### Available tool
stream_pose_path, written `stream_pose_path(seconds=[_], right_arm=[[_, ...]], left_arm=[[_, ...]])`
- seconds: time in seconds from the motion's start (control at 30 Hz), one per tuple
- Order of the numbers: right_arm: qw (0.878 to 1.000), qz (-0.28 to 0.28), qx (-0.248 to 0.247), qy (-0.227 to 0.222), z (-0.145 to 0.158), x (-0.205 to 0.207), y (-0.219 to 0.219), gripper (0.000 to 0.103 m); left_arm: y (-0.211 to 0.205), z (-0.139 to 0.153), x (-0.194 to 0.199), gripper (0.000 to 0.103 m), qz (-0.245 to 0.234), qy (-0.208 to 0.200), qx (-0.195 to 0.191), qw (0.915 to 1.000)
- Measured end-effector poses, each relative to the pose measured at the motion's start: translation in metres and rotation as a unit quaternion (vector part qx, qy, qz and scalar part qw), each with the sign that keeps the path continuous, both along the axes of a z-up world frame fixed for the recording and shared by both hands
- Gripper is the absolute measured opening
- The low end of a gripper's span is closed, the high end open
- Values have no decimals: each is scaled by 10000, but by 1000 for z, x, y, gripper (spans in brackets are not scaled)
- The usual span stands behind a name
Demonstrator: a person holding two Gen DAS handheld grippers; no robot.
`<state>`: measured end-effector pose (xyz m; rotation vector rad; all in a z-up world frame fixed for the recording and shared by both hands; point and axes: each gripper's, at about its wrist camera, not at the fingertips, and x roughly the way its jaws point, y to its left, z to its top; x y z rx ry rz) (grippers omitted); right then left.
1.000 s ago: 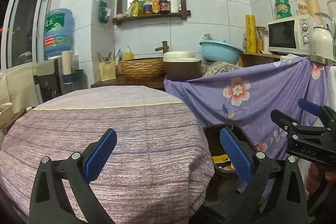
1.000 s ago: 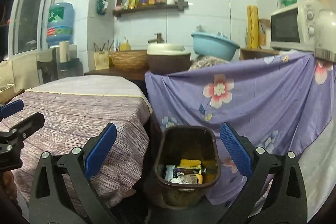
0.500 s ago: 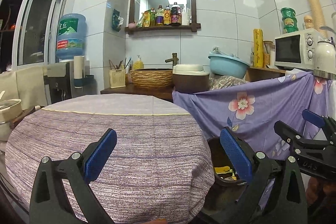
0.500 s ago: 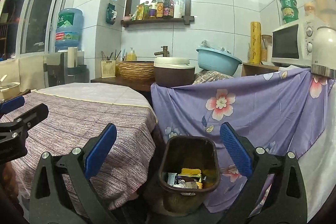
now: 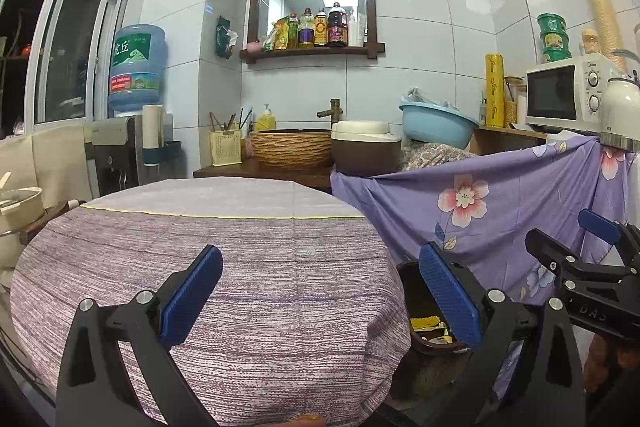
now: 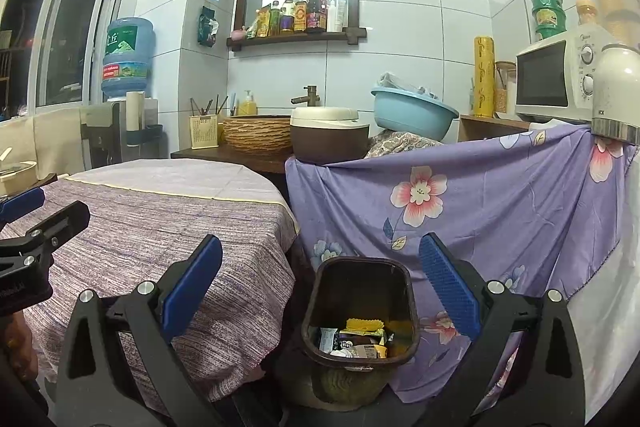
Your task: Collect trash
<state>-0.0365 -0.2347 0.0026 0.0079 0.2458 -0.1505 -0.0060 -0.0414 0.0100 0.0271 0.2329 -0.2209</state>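
Bin (image 6: 360, 311) at 6 o'clock, between the right hand-held gripper (image 6: 320, 291) pads.
Both released, empty; left hand-held gripper (image 5: 320, 291) over bare tabletop (image 5: 240, 247), bin at 4 o'clock.

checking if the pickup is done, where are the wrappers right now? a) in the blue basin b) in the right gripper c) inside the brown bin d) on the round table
c: the wrappers lie at the bottom of the brown bin beside the table, and both the right gripper and left gripper are open and hold nothing.
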Motion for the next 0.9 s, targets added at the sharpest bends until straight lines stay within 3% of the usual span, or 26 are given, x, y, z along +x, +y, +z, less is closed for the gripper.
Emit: stream_pose_path(seconds=[0.9], right_arm=[[9998,-72,110,152,-8,6,-3,97]], left_arm=[[-8,-3,3,98,96,95,54,9999]])
